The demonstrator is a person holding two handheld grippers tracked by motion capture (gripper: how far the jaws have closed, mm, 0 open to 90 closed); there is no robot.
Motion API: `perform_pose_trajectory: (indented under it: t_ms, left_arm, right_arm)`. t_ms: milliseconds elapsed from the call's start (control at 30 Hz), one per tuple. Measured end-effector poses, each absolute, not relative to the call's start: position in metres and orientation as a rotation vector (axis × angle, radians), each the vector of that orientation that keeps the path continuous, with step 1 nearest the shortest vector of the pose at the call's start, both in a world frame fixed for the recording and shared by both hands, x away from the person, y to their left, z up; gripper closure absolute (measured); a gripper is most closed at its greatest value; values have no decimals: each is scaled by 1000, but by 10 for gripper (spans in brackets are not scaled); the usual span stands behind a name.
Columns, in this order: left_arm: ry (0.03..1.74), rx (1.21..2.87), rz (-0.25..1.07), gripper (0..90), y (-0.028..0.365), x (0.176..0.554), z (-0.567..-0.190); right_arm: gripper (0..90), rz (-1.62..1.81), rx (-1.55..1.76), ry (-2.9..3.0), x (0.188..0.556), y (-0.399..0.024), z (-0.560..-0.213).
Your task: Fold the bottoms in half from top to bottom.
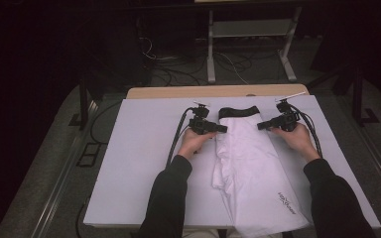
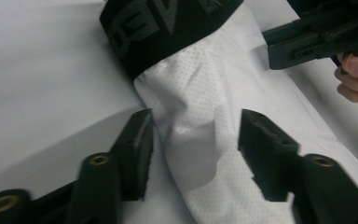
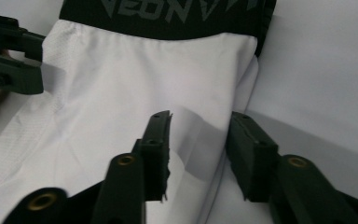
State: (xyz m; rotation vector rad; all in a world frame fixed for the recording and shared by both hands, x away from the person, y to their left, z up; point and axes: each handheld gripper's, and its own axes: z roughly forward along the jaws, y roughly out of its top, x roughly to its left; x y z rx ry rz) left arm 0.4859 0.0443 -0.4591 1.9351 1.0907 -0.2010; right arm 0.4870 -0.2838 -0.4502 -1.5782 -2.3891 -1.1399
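Observation:
White shorts (image 1: 248,163) with a black lettered waistband (image 1: 238,112) lie flat on the white-covered table (image 1: 139,163), waistband at the far end. My left gripper (image 1: 222,128) sits at the shorts' left edge just below the waistband. In the left gripper view its jaws (image 2: 196,149) are open and straddle a raised fold of the white mesh fabric (image 2: 200,107). My right gripper (image 1: 260,126) is at the opposite edge. Its jaws (image 3: 198,149) are open too, with the shorts' side edge (image 3: 214,135) lying between them. Each gripper view also catches the other gripper (image 2: 317,37) (image 3: 9,60) across the cloth.
A strip of bare wood (image 1: 188,92) shows at the table's far edge. Behind the table are floor cables (image 1: 178,74) and a white metal stand (image 1: 250,44). The shorts' near end hangs over the table's front edge (image 1: 273,225). White table surface extends on both sides.

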Motion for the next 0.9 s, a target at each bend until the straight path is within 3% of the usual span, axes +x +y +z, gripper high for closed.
perform_pose_trajectory:
  t_ms: [33, 233, 300, 500, 900]
  left_arm:
    - [1100, 1929, -208, 541, 44, 486, -460]
    - [1122, 1909, -240, 671, 43, 488, -464]
    - [1144, 1894, -249, 742, 43, 488, -464]
    - [1149, 1871, -240, 862, 44, 488, -462]
    - [1129, 1830, -274, 874, 53, 486, -446]
  right_arm:
    - [614, -1135, -1583, -2393, 487, -283, -450]
    - [771, -1114, -1591, -2409, 485, -279, -451]
    - [867, -1091, -1613, -2432, 485, -276, -451]
    - [884, -1108, -1604, -2416, 483, -277, -448]
    - [886, -1257, -1529, -2346, 476, -287, -430]
